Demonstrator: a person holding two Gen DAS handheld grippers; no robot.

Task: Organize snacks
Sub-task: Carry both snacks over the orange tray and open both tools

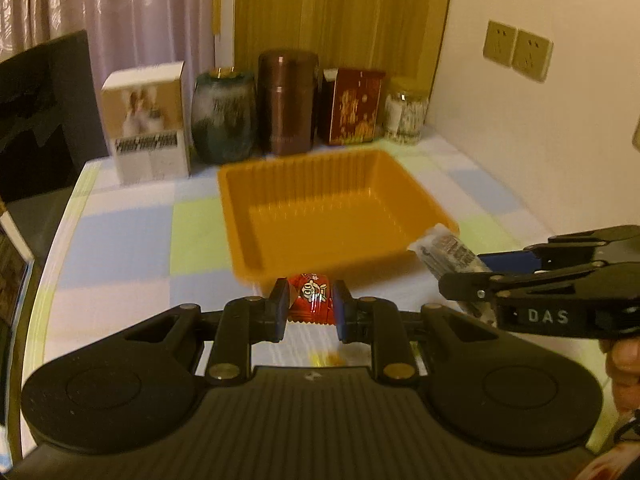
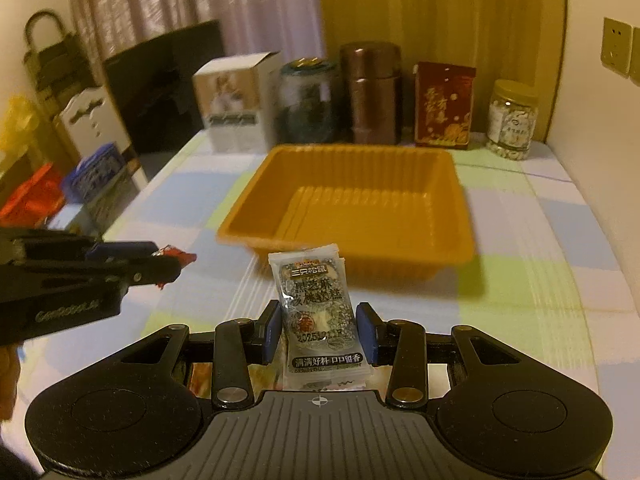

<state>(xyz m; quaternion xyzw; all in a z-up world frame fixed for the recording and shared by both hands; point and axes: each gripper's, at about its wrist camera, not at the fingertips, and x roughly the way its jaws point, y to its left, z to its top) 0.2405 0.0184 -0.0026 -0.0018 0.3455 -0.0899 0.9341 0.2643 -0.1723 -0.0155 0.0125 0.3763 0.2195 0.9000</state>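
An empty orange plastic tray (image 1: 240,216) (image 2: 460,216) sits on the checked tablecloth. My left gripper (image 1: 311,308) is shut on a red snack packet (image 1: 312,296), held just before the tray's near edge; it also shows at the left of the right wrist view (image 2: 176,258). My right gripper (image 2: 318,332) is shut on a clear packet of black sesame cake (image 2: 316,312), held in front of the tray. That packet shows at the right of the left wrist view (image 1: 448,254), near the tray's front right corner.
Along the back stand a white box (image 1: 146,120), a dark green jar (image 1: 224,116), a brown canister (image 1: 288,100), a red box (image 1: 354,106) and a clear jar (image 1: 406,116). A wall with sockets (image 1: 518,54) is on the right. A dark chair (image 2: 160,84) and clutter lie left.
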